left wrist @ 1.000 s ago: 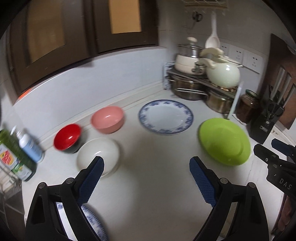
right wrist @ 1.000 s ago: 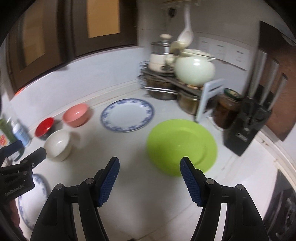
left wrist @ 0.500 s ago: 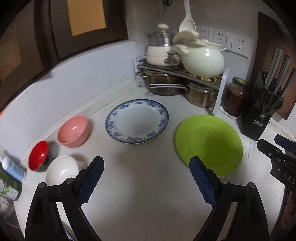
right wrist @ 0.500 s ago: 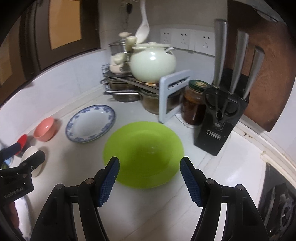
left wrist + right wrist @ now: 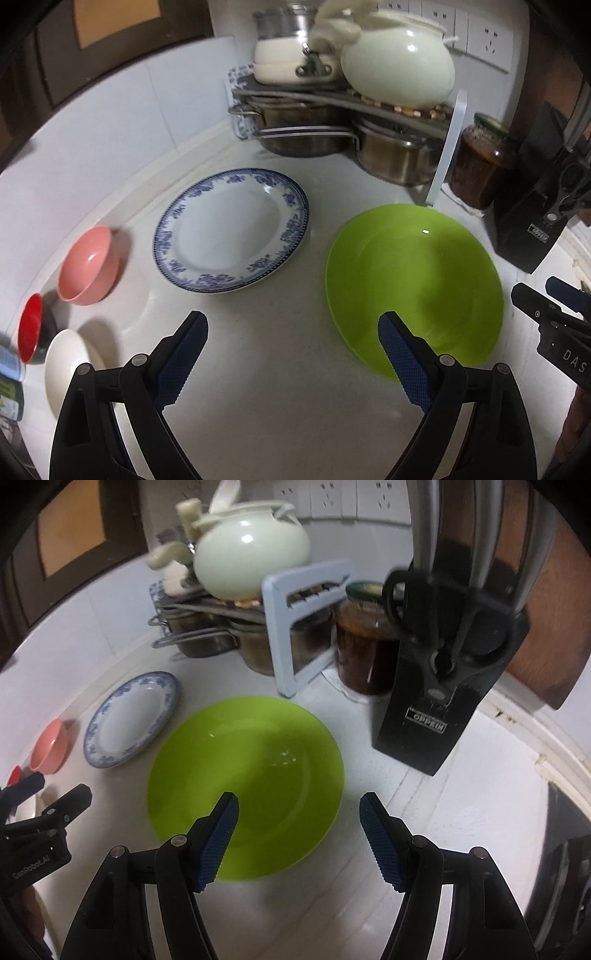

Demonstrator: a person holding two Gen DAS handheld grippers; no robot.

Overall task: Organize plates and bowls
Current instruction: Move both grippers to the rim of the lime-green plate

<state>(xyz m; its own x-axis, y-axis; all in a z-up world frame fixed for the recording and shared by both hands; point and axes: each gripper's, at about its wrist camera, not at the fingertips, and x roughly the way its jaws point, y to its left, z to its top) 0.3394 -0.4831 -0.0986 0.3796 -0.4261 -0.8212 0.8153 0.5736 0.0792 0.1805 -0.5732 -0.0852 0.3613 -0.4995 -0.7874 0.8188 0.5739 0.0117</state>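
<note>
A green plate [image 5: 413, 284] lies on the white counter, also in the right wrist view [image 5: 251, 775]. A blue-rimmed white plate [image 5: 232, 229] lies to its left [image 5: 129, 718]. A pink bowl [image 5: 88, 271], a red bowl [image 5: 31, 326] and a white bowl [image 5: 64, 367] stand at the far left. My left gripper [image 5: 291, 334] is open and empty above the counter, in front of both plates. My right gripper [image 5: 299, 812] is open and empty, over the green plate's near right edge.
A rack with steel pots [image 5: 391, 155] and a cream pot [image 5: 399, 66] stands in the back corner. A brown jar [image 5: 365, 653] and a black knife block [image 5: 443, 686] stand right of the green plate. A stove edge [image 5: 565, 849] is at far right.
Both grippers have swung right and moved closer to the plates. The green plate now fills the right wrist view; the bowls have slid to the left edge.
</note>
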